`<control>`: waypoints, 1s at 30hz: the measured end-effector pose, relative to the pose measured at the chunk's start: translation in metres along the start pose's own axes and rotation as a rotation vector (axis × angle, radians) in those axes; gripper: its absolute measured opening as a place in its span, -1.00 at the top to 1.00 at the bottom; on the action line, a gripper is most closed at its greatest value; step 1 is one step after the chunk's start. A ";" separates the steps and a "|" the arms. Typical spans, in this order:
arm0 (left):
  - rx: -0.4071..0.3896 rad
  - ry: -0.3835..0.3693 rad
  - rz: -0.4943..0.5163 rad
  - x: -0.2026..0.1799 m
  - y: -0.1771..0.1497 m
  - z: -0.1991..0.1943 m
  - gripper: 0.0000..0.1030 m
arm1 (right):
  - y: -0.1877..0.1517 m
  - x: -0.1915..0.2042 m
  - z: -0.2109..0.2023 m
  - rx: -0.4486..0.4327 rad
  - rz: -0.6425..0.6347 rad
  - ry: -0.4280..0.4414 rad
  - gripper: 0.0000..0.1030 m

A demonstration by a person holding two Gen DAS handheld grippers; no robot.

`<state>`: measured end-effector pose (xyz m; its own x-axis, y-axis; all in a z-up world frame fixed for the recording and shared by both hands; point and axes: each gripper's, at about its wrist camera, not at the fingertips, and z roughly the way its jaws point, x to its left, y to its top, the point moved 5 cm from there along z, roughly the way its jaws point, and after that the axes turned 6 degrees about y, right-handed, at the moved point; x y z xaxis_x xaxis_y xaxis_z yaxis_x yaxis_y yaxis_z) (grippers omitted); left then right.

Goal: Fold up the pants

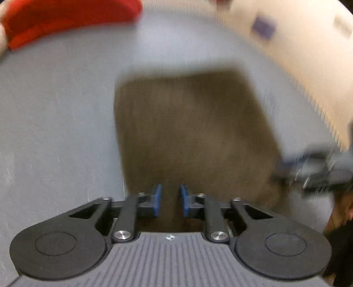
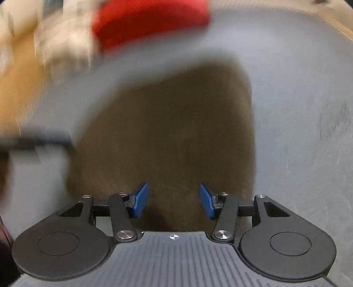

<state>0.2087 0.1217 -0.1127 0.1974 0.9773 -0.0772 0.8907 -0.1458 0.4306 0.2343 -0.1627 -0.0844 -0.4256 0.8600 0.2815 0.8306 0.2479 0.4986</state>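
Note:
The brown pants [image 1: 194, 136] lie folded into a rough rectangle on the grey table [image 1: 55, 110]. Both views are smeared by motion. My left gripper [image 1: 169, 199] hangs over the near edge of the pants, and only a narrow gap separates its blue pads [image 1: 157, 198]. I see cloth behind that gap but none pinched in it. The right wrist view shows the same pants [image 2: 167, 136] under my right gripper [image 2: 174, 201], whose pads [image 2: 141, 199] stand well apart with nothing between them. Each gripper shows as a dark blur at the edge of the other's view: the right [image 1: 313, 170] and the left [image 2: 39, 141].
A red folded cloth [image 1: 66, 19] [image 2: 150, 22] lies at the far side of the table [image 2: 297, 110]. A cream garment [image 1: 297, 55] [image 2: 55, 44] lies beside it, blurred. A person's hand and a dark sleeve [image 1: 339, 231] show at the right edge.

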 end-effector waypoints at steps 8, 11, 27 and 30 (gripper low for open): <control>-0.020 -0.026 -0.142 0.021 -0.006 -0.007 -0.03 | -0.004 -0.012 -0.023 -0.032 0.020 -0.036 -0.01; 0.001 0.012 -0.213 0.027 0.000 0.005 -0.19 | -0.006 -0.032 -0.033 -0.077 0.114 -0.130 -0.25; -0.186 0.356 0.173 -0.043 0.033 -0.020 -0.41 | 0.080 -0.012 -0.049 -0.435 0.023 -0.258 -0.22; -0.194 0.319 0.151 -0.044 0.042 -0.019 -0.27 | 0.115 -0.013 -0.017 -0.422 -0.061 -0.318 -0.22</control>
<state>0.2292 0.0755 -0.0738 0.1559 0.9502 0.2697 0.7613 -0.2896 0.5802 0.3288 -0.1528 -0.0167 -0.2848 0.9585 0.0118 0.5634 0.1574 0.8111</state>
